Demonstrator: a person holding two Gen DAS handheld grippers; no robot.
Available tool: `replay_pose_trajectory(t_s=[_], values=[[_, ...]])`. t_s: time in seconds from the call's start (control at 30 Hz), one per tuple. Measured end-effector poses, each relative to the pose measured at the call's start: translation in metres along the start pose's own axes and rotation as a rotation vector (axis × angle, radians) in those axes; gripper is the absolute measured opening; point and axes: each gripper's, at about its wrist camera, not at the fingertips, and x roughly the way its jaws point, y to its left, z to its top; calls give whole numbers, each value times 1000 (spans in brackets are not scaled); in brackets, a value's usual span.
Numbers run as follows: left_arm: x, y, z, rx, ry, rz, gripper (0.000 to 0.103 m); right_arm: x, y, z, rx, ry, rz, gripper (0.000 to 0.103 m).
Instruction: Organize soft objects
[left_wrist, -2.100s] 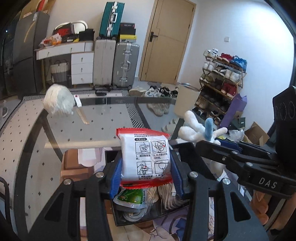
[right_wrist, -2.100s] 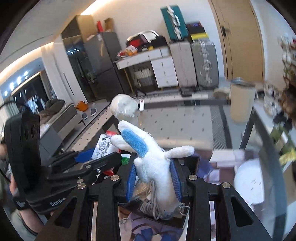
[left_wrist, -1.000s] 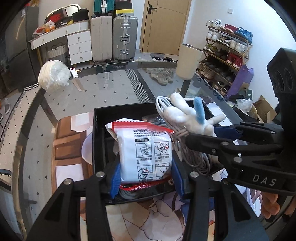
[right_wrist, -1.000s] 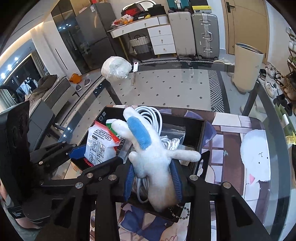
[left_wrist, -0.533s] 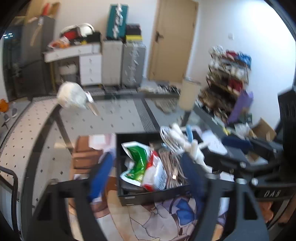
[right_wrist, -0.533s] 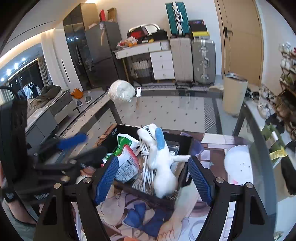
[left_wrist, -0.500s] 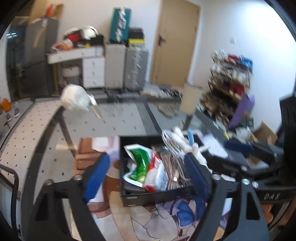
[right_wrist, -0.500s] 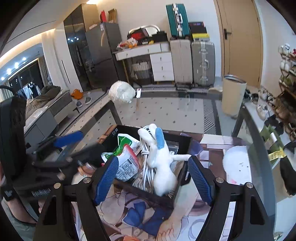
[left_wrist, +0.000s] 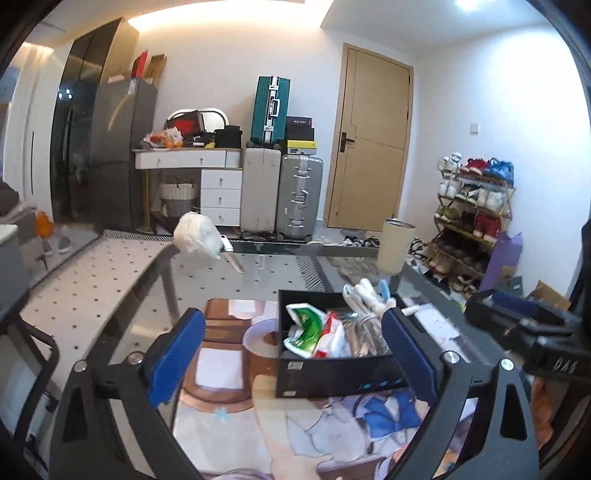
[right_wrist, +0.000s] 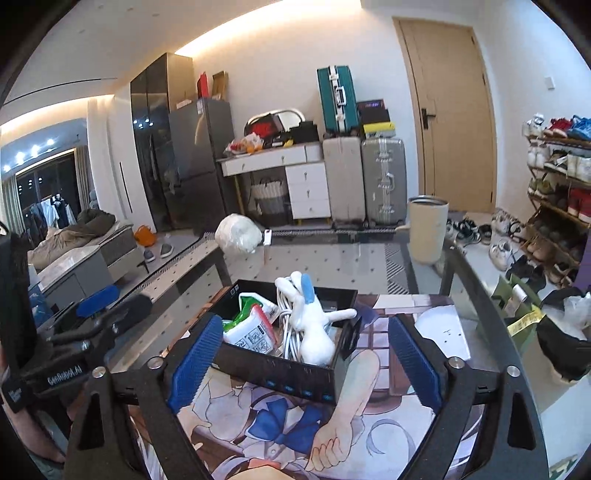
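Pretty clearly someone's home, a lived-in apartment. You've got a loaded shoe rack (left_wrist: 472, 218) by the door (left_wrist: 369, 136), stacked suitcases (left_wrist: 280, 192), a fridge (right_wrist: 199, 162) and a bed (right_wrist: 74, 240).

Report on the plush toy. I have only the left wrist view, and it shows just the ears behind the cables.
Observer: The plush toy lies inside the black box, draped over the white cable, with one arm reaching toward the right rim.
Operator: Confirm the right hand-held gripper. I see only its side.
Observer: The right hand-held gripper is wide open. It grips nothing and is clear of the toy.
Operator: Check what lies to its right.
Observer: A black bag sits farther right, apart from the box.
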Motion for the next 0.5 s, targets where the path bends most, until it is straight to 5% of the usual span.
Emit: replay_pose_trajectory(t_s=[0.5], values=[[-8, -10, -9, 72, -48, 73, 103, -11, 5, -2, -47, -48, -27, 96]])
